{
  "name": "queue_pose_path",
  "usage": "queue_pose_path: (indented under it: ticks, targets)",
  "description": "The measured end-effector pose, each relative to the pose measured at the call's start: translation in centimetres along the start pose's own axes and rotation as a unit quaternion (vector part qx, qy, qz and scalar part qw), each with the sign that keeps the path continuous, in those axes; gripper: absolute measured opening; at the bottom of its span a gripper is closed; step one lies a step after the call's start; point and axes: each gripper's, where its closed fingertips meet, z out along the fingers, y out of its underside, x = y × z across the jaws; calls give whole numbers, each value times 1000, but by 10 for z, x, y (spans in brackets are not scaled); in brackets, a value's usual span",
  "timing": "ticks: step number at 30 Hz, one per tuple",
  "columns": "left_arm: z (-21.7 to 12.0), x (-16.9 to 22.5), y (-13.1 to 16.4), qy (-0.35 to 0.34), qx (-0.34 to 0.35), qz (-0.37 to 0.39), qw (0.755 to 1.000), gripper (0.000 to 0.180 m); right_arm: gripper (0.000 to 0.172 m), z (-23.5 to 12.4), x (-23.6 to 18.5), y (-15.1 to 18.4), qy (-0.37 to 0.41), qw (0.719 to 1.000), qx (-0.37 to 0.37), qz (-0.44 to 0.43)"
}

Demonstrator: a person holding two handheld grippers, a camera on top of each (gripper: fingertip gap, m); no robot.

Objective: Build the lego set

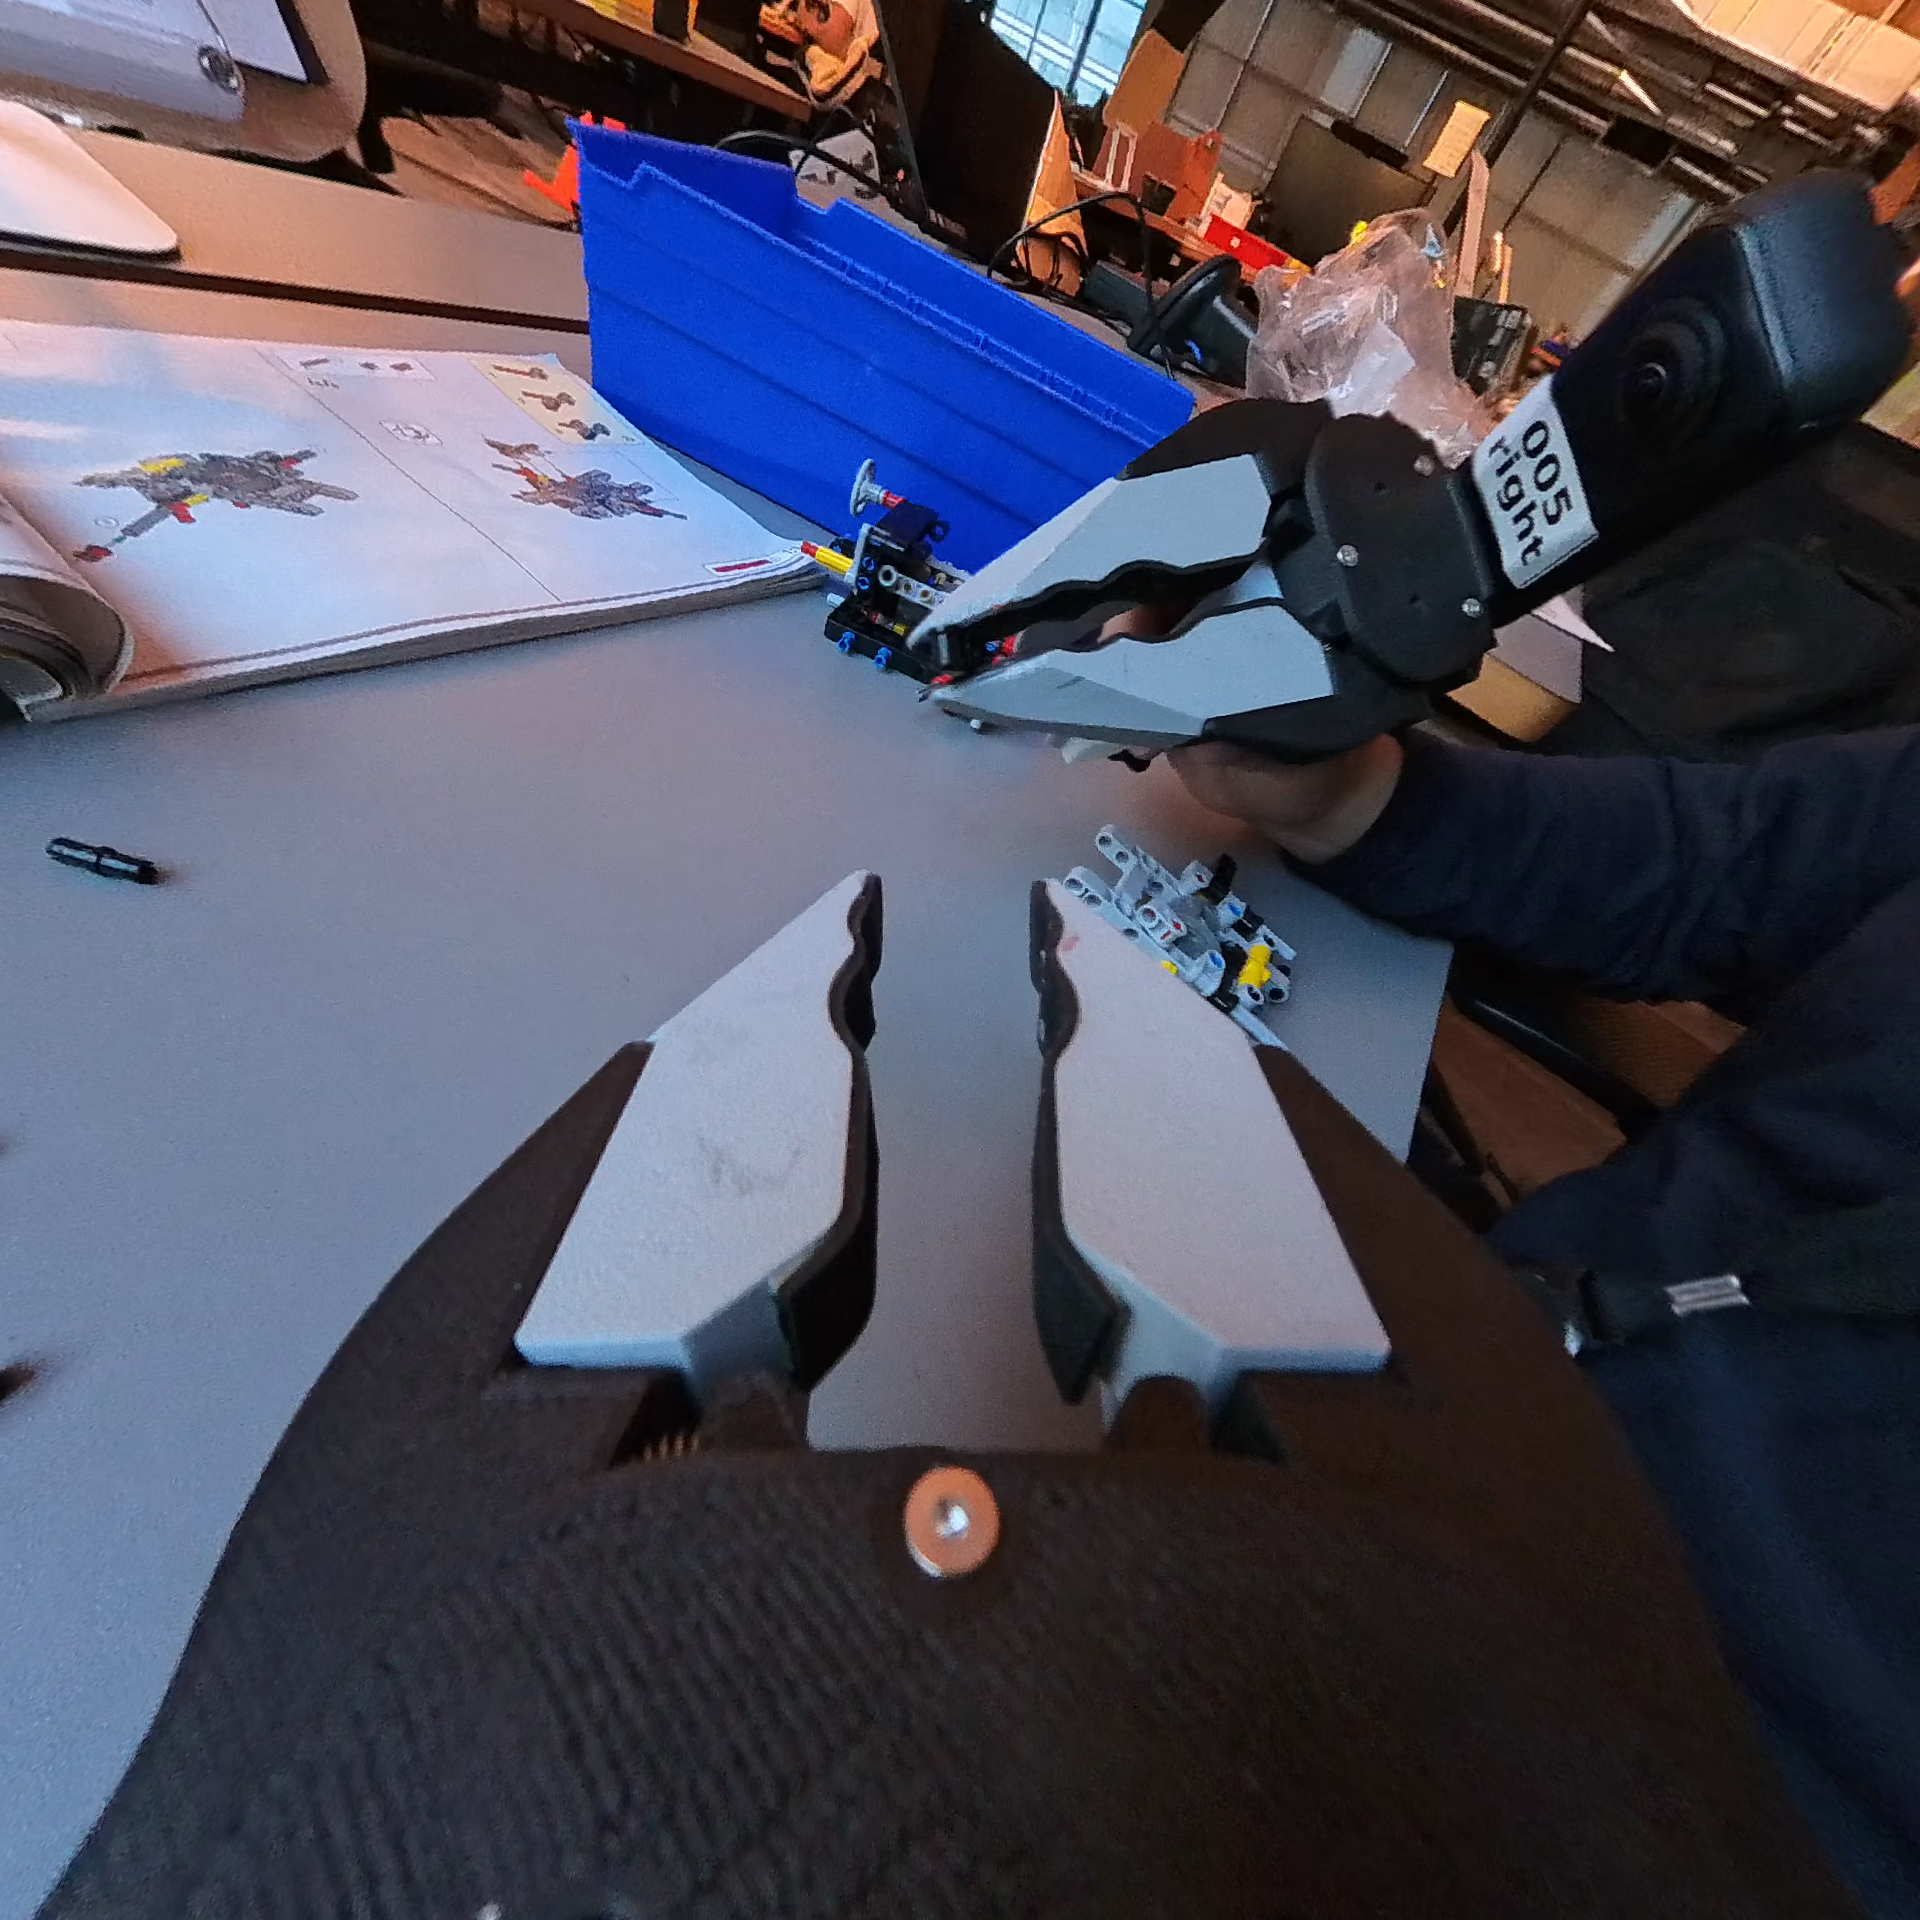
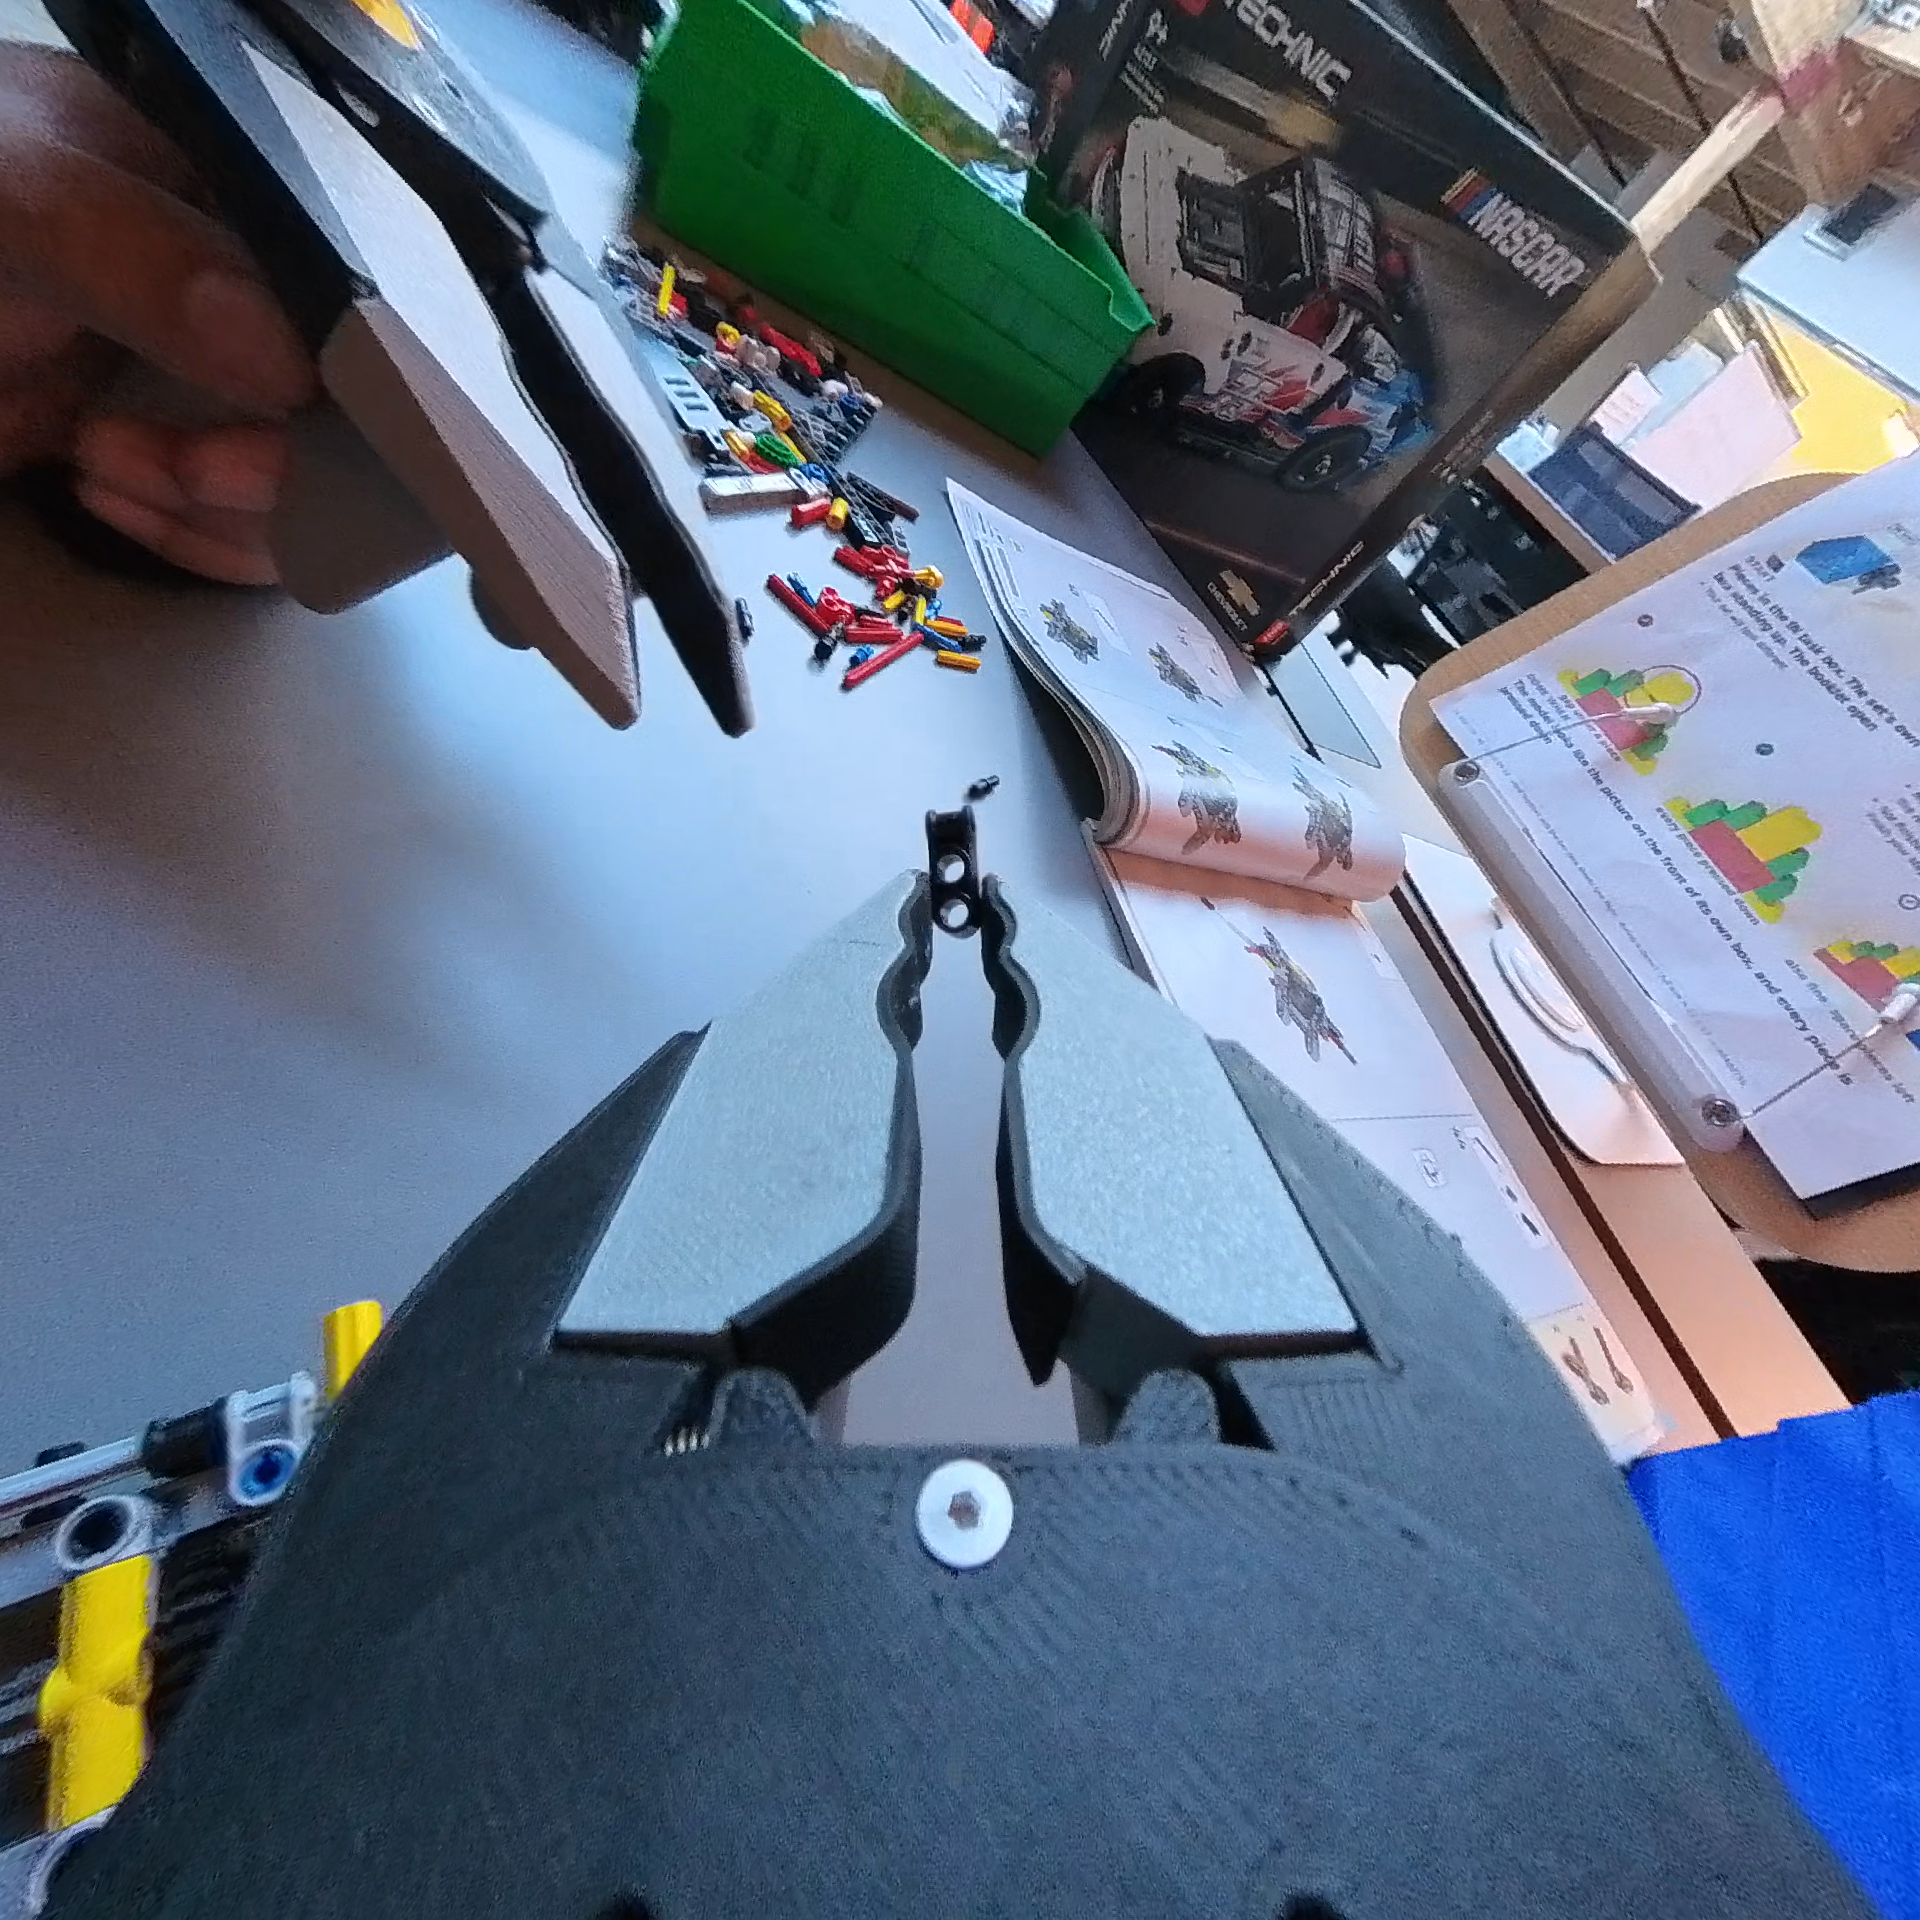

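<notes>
Each camera rides on its own gripper, looking closely along the fingers over the grey table (image 1: 416, 935). The left view faces the right gripper (image 1: 940, 665); the right view faces the left one (image 2: 686, 717). Both show the open booklet (image 1: 395, 499).

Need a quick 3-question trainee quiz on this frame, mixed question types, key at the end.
1. True or false: the left gripper holds a brick.
2. What is clamped at the right gripper fingertips? A) red axle B) small black holed connector C) yellow pin
3. Which bin stands behind the open instruction booklet in the left wrist view: blue or green?

Key: 1 false, jaws open over bare table. 2 B, black connector. 3 blue bin.
</notes>
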Motion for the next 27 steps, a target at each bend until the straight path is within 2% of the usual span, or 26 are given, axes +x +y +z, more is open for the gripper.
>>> queue_pose_path:
  ticks: [6, 13, 20, 27]
  targets:
    - [1, 8, 1, -3, -3, 41, 999, 26, 6, -4, 4, -10, 9, 999, 32, 6]
    - [6, 6, 0, -9, -6, 51, 999, 25, 5, -10, 11, -17, -7, 995, 78, 69]
    - [4, 13, 0, -14, 2, 90, 996, 25, 5, -32, 57, -20, 116, 983, 110, 87]
    - [6, 12, 1, -12, -4, 83, 996, 25, 5, -24, 50, -17, 94, 987, 98, 91]
